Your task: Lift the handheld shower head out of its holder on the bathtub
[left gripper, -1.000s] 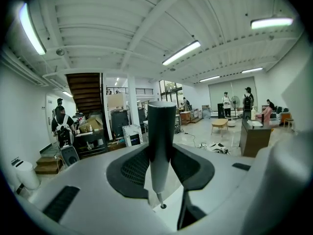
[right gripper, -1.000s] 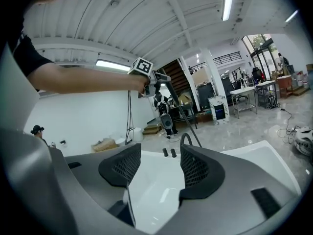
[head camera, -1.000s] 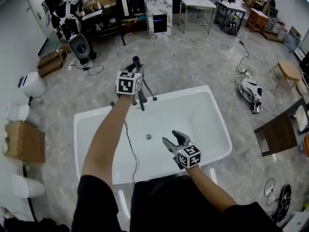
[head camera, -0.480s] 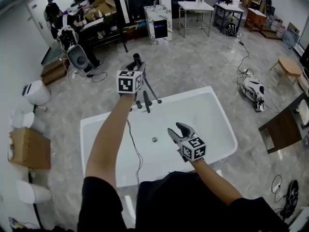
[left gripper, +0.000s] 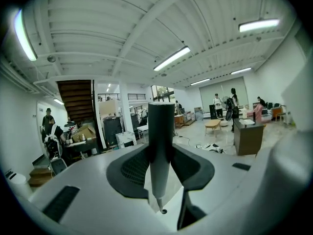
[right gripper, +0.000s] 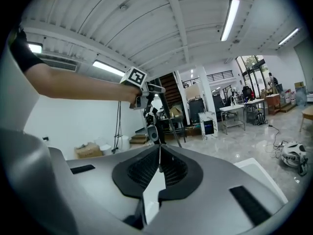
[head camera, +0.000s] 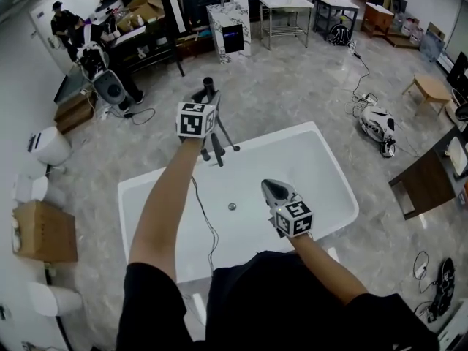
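Right hand-held gripper (right gripper: 160, 155) jaws together, empty; bathtub (right gripper: 259, 173) beyond.

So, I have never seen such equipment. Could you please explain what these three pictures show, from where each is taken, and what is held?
There is no robot here: a person holds a two-jaw gripper in each hand. The head view comes from a camera on the person's head, looking down at a white bathtub with its drain. The other two cameras ride on the grippers and look along their jaws. The left gripper has its jaws closed on the dark handle of the shower head, by the tap stand at the tub's far side. The right gripper hangs over the tub, jaws together, nothing between them. The patterned cubes belong to the grippers.
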